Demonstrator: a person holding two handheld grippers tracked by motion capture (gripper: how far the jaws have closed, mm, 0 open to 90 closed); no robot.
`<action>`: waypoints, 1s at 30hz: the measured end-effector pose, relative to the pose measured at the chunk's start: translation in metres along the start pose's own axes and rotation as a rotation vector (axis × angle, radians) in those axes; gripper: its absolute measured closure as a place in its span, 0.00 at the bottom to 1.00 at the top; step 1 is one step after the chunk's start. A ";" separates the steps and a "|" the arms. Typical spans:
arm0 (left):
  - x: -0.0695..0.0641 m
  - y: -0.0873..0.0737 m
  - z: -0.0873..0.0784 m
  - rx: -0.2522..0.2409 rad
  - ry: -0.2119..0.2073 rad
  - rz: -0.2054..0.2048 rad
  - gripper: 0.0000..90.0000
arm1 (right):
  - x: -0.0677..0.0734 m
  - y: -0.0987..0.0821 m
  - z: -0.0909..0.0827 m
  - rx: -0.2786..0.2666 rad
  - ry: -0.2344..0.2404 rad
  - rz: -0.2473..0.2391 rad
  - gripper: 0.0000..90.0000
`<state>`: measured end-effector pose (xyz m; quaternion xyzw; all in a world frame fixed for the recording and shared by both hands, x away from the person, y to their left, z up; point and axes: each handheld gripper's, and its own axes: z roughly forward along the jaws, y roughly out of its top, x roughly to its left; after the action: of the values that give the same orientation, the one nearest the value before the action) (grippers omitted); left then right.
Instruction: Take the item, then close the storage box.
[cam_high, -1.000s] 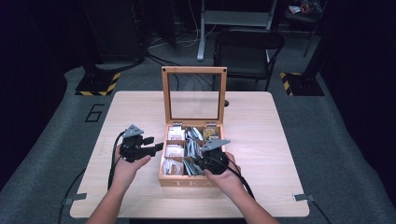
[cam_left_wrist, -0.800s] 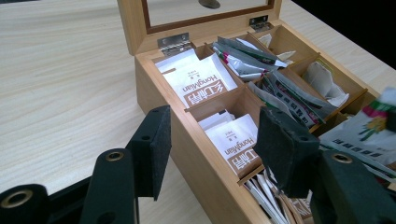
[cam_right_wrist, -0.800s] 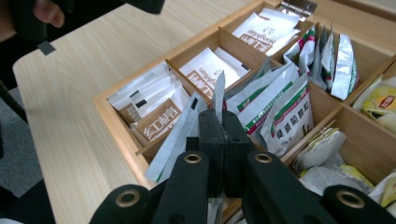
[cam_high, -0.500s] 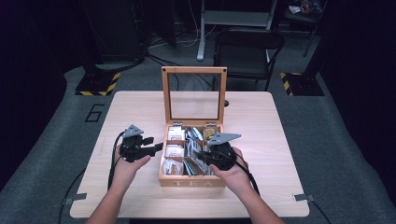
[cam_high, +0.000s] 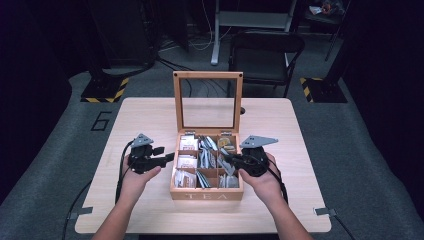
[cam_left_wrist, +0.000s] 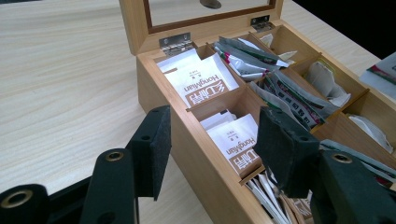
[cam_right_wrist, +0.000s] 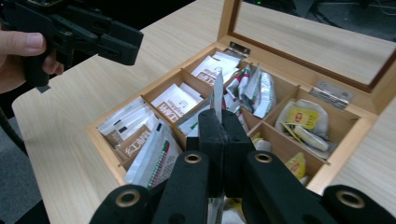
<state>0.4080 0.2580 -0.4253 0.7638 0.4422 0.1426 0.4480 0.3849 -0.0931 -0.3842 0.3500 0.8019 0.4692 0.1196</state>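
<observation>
- Tea packet (cam_right_wrist: 217, 93) is pinched edge-on in the right claw (cam_right_wrist: 218, 122), just above the middle of the wooden tea box (cam_high: 206, 193).
- It is thin, so it could slip out and drop back in.
- Left claw (cam_left_wrist: 212, 144) hangs spread and empty beside the box; it could bump the box wall.

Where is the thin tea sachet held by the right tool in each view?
High view: thin silvery tea sachet over the wooden tea box, right of centre.
Left gripper view: right edge, partly cut off.
Right gripper view: centre, edge-on, above the shut pads.
Shared landmark: box's metal hinge.
</observation>
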 end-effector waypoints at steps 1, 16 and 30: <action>0.000 0.000 0.000 -0.001 0.001 -0.003 0.50 | -0.001 0.000 -0.002 0.001 -0.008 0.010 1.00; 0.001 0.000 -0.001 -0.005 0.002 -0.003 0.50 | -0.036 -0.009 -0.024 -0.028 -0.093 0.081 0.99; 0.002 0.000 -0.001 -0.006 0.001 -0.005 0.50 | -0.058 -0.022 -0.025 -0.015 -0.173 0.113 0.99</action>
<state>0.4085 0.2606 -0.4250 0.7612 0.4439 0.1431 0.4506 0.4046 -0.1559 -0.3971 0.4329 0.7641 0.4492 0.1642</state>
